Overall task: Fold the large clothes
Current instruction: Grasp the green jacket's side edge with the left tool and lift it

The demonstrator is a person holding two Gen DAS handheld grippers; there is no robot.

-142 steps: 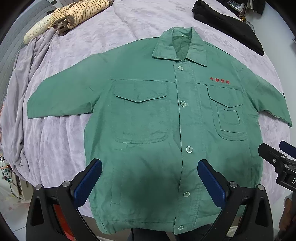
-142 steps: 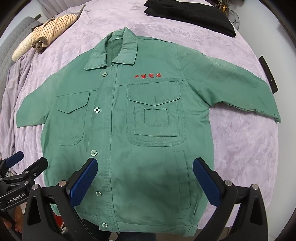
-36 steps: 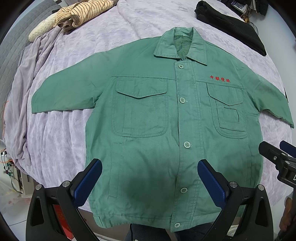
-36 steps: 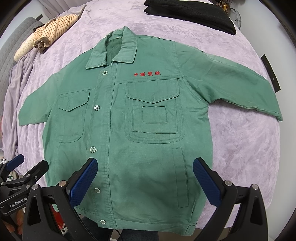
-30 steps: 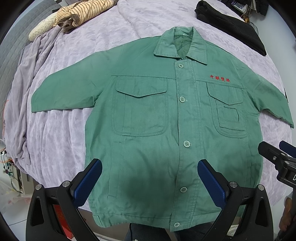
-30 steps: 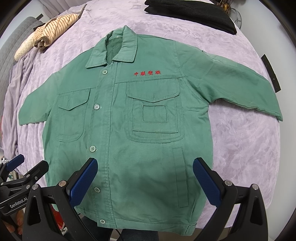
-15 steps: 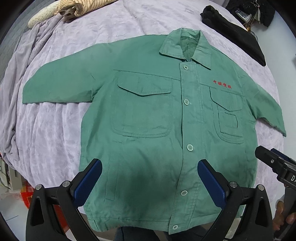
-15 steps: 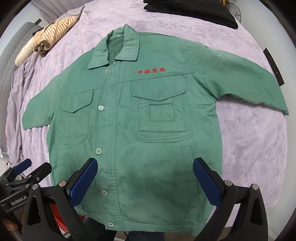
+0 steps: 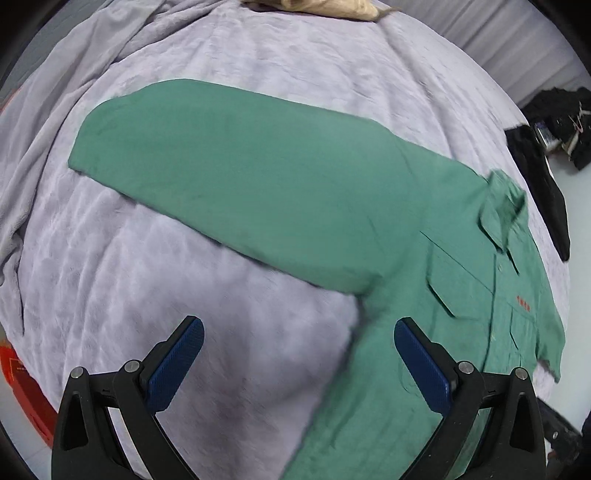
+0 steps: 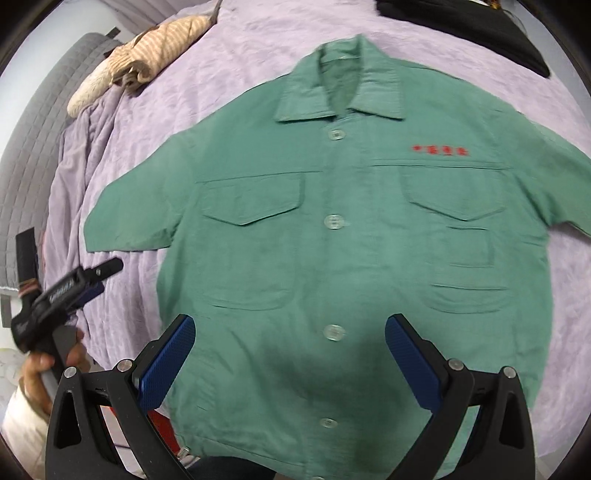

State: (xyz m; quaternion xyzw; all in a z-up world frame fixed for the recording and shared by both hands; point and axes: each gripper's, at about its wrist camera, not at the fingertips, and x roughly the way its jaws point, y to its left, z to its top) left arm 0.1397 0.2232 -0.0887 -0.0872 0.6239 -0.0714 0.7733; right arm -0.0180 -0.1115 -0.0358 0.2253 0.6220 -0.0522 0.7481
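Observation:
A green work jacket point(image 10: 332, 240) with red lettering lies flat, front up and buttoned, on a lilac bed cover point(image 10: 229, 74). My right gripper point(image 10: 288, 354) is open and empty above the jacket's lower front. My left gripper point(image 9: 295, 362) is open and empty over bare cover beside the jacket's left sleeve point(image 9: 229, 177); the jacket body point(image 9: 461, 314) runs off to the right. The left gripper also shows in the right wrist view point(image 10: 85, 284) at the left, near the sleeve cuff.
A striped beige garment point(image 10: 147, 59) lies at the far left of the bed. Black clothes point(image 10: 480, 22) lie at the far right, and they also show in the left wrist view point(image 9: 546, 166). A grey quilted headboard point(image 10: 33, 140) stands left. A red object point(image 9: 22, 391) sits below the bed edge.
My left gripper has swung left toward the left sleeve, so its view now centres on the sleeve. My right gripper has moved left and closer over the jacket's front. Both stay open.

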